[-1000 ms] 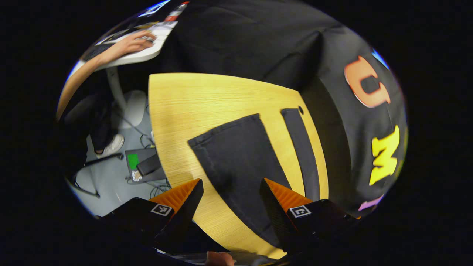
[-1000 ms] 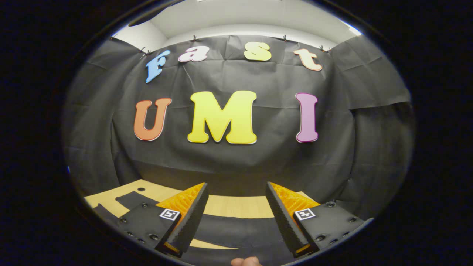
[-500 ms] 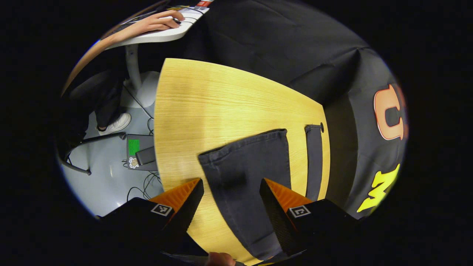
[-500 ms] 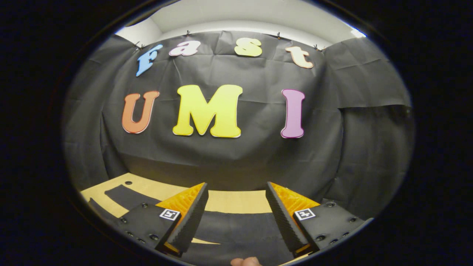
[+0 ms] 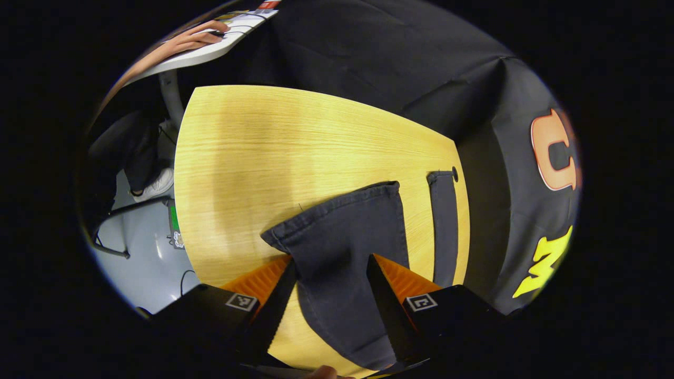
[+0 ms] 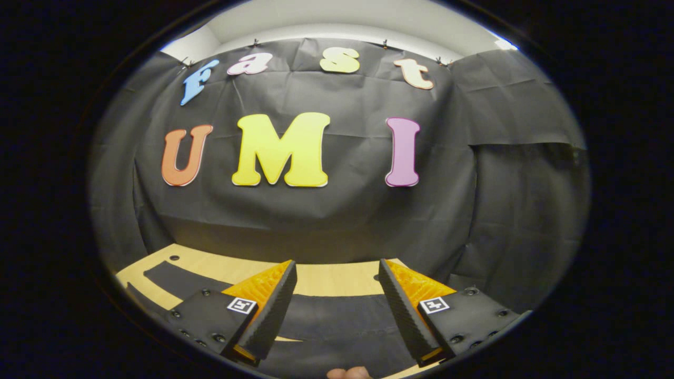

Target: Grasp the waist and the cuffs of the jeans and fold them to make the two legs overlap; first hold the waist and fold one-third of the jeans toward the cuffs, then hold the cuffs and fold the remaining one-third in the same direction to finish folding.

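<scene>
Both tools are hanging open: left tool [image 5: 331, 287] straddling the jeans [image 5: 342, 242] cuff on the desk [image 5: 263, 147]; right tool [image 6: 337, 305] above jeans.

The jeans [image 5: 342, 247] are dark, near-black denim, lying flat on the wooden table [image 5: 274, 147] with the two legs spread apart (not overlapping). The nearer leg's cuff [image 5: 331, 208] lies mid-table; the other leg [image 5: 445, 226] runs along the table's far edge.
</scene>
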The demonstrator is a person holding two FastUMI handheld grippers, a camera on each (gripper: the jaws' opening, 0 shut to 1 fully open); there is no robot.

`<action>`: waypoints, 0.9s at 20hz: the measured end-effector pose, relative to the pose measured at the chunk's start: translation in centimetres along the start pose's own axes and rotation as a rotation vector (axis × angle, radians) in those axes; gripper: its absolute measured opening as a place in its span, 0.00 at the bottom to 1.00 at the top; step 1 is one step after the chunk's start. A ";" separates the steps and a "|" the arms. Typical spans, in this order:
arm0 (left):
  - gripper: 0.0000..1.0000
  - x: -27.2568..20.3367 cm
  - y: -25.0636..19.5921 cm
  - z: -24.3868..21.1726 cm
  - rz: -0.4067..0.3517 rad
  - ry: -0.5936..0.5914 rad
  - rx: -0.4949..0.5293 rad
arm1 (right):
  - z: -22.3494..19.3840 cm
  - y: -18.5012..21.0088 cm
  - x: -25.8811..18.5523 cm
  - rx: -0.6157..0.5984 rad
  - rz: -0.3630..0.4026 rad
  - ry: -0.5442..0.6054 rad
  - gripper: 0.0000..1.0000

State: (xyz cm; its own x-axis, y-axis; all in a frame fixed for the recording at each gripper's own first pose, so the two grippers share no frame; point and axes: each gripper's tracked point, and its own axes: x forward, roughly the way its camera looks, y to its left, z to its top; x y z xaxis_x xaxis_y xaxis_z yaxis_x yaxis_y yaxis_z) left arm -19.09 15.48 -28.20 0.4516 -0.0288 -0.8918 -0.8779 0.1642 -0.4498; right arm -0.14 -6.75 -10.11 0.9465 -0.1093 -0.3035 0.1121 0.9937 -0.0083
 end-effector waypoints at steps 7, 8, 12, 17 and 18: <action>0.11 0.5 1.6 0.1 -0.015 -0.001 -0.105 | -1.2 -1.4 0.3 0.005 -0.027 0.032 0.95; 0.07 0.5 1.7 0.1 -0.008 0.000 -0.086 | -1.7 -2.0 0.4 0.018 -0.036 0.051 0.96; 0.05 0.5 1.5 0.0 -0.006 0.012 -0.100 | -3.7 -6.3 1.2 0.112 -0.092 0.167 0.95; 0.05 0.5 1.5 0.1 -0.010 0.017 -0.098 | -10.8 -12.1 1.3 0.359 -0.108 0.533 0.96; 0.05 0.5 1.5 0.1 -0.011 0.019 -0.100 | -12.5 -13.2 0.9 0.447 -0.122 0.606 0.96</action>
State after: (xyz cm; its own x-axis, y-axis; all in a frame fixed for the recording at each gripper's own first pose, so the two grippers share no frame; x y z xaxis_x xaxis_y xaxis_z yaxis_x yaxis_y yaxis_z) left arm -20.18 15.85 -29.31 0.4594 -0.0486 -0.8869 -0.8847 0.0646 -0.4617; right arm -4.59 -19.63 -22.19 0.6025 -0.0557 -0.7962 0.4387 0.8564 0.2721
